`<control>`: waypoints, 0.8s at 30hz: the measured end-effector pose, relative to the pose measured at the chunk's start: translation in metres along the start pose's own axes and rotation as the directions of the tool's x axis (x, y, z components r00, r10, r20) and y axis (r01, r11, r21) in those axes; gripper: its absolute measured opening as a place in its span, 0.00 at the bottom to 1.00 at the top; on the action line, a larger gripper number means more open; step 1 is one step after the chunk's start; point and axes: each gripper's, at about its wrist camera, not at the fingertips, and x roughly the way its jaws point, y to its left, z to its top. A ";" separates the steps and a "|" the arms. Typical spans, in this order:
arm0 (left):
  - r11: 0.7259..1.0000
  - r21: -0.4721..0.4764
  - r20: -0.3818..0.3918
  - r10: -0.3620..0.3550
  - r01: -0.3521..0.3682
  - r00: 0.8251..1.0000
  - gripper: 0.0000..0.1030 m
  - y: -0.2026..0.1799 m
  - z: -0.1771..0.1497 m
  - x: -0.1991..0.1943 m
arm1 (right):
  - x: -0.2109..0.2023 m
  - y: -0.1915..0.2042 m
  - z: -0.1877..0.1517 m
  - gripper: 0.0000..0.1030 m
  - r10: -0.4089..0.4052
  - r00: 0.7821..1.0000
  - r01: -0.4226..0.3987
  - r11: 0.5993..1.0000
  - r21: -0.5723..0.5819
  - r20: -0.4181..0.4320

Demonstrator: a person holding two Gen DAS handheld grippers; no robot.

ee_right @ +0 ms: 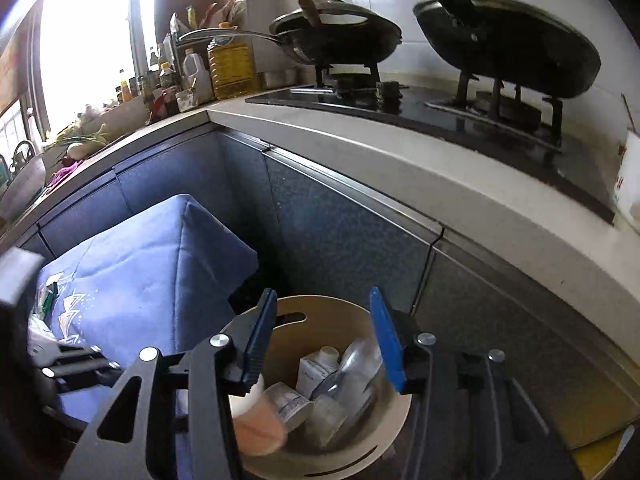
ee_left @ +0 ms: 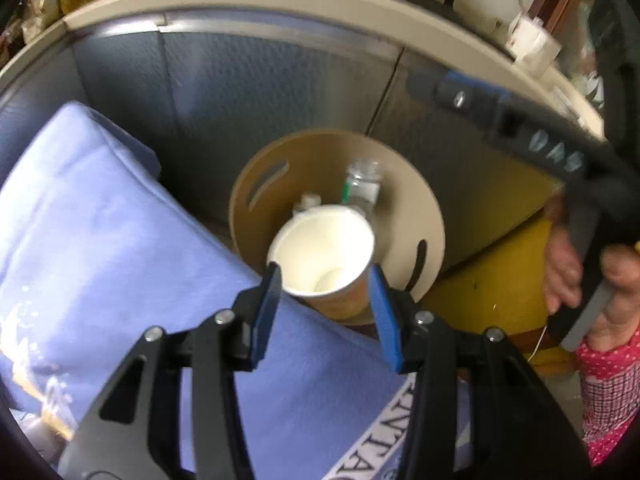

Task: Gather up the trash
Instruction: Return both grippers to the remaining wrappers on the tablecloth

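Observation:
A round tan bin [ee_left: 416,216] stands on the floor by the blue cabinets; it holds a clear plastic bottle [ee_left: 362,182] and other trash. My left gripper [ee_left: 326,280] holds a paper cup [ee_left: 324,254] with a white inside between its blue pads, over the bin's near rim. In the right wrist view the bin [ee_right: 320,316] holds a small carton [ee_right: 314,368], a clear bottle [ee_right: 352,364] and a tipped cup [ee_right: 260,420]. My right gripper [ee_right: 322,332] is open and empty above the bin. It also shows at the upper right in the left wrist view [ee_left: 520,128].
A blue cloth [ee_left: 120,240] covers a surface left of the bin, also in the right wrist view [ee_right: 152,264]. A beige counter [ee_right: 400,168] runs above with a stove and two dark pans [ee_right: 336,36]. Bottles [ee_right: 230,64] stand at the corner. A yellow stool [ee_left: 492,280] stands right of the bin.

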 end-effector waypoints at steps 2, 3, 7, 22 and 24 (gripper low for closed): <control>1.000 -0.008 0.032 -0.004 0.004 0.999 0.42 0.002 -0.003 -0.020 | -0.004 0.005 0.004 0.46 0.004 1.000 -0.004 1.000 -0.005 0.011; 1.000 -0.013 0.053 -0.004 0.005 0.999 0.42 0.002 -0.005 -0.032 | -0.007 0.008 0.006 0.46 0.006 1.000 -0.006 1.000 -0.007 0.015; 0.999 -0.046 0.146 -0.002 0.009 0.989 0.42 0.013 -0.013 -0.082 | -0.023 0.028 0.012 0.46 0.024 0.999 -0.023 0.999 -0.025 0.038; 0.902 -0.360 0.326 0.359 -0.237 0.875 0.42 0.158 -0.201 -0.313 | -0.073 0.182 -0.022 0.46 0.319 0.948 -0.315 0.936 -0.157 -0.002; 0.860 -0.422 0.300 0.432 -0.288 0.851 0.42 0.179 -0.243 -0.333 | -0.072 0.211 -0.035 0.46 0.375 0.926 -0.376 0.910 -0.172 -0.039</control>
